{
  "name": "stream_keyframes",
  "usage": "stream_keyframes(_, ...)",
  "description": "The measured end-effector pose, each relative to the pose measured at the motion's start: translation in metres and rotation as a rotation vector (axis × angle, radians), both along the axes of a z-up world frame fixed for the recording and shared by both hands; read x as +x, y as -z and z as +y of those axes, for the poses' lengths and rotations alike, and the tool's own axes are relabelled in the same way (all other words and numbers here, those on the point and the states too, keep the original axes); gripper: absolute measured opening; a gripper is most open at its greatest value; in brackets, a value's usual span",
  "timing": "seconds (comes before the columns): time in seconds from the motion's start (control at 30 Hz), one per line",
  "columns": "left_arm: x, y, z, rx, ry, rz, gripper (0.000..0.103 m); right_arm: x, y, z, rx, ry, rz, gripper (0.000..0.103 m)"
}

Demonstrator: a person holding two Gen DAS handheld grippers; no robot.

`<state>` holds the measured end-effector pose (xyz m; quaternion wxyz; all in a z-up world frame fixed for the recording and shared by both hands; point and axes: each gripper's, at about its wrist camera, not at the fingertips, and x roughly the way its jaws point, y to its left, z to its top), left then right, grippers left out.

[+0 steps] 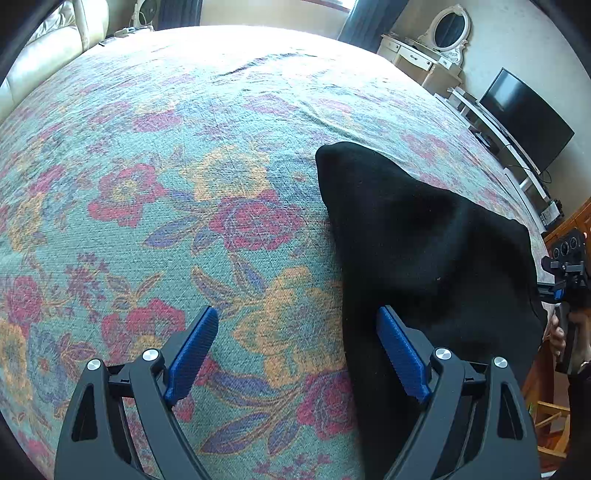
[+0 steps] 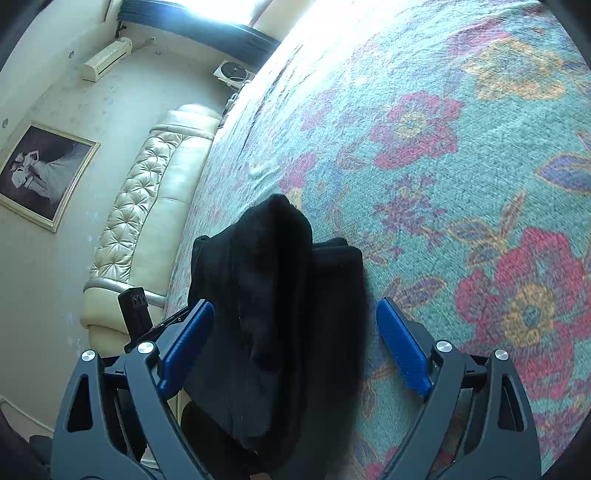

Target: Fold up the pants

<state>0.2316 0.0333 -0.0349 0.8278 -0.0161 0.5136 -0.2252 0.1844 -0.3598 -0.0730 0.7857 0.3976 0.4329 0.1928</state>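
Observation:
The black pants (image 1: pixel 424 240) lie folded in a thick bundle on the floral bedspread (image 1: pixel 184 166), near the bed's edge. My left gripper (image 1: pixel 297 317) hangs open over the bedspread just left of the bundle, and its right finger (image 1: pixel 400 350) overlaps the cloth's edge. In the right wrist view the pants (image 2: pixel 280 295) sit in a heap between the wide-open fingers of my right gripper (image 2: pixel 295 306); neither blue pad presses on them. The right gripper (image 1: pixel 569 269), held by a hand (image 1: pixel 557 334), also shows at the right edge of the left wrist view.
The bedspread (image 2: pixel 461 166) stretches far beyond the pants. A cream tufted headboard (image 2: pixel 147 206) runs along one side. A TV (image 1: pixel 524 118) on a white stand and a dressing table with an oval mirror (image 1: pixel 448 27) stand by the far wall. A framed picture (image 2: pixel 40 173) hangs above the headboard.

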Motion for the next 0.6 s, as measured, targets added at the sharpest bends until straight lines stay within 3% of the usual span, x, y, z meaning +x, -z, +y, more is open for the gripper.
stream_keyframes(0.23, 0.021, 0.0, 0.004, -0.092, 0.023, 0.045, 0.089, 0.033, 0.006, -0.002, 0.069, -0.002, -0.008, 0.09)
stream_keyframes(0.33, 0.022, -0.008, 0.014, -0.192, 0.03, 0.03, 0.089, 0.042, 0.004, -0.002, 0.067, -0.011, -0.008, 0.09)
stream_keyframes(0.47, 0.028, 0.006, 0.029, -0.355, 0.02, 0.146, 0.088, 0.042, 0.008, -0.009, 0.097, -0.044, -0.002, 0.09)
stream_keyframes(0.6, 0.047, 0.019, 0.02, -0.405, 0.01, 0.2, 0.088, 0.037, 0.006, -0.018, 0.107, -0.072, 0.008, 0.09)
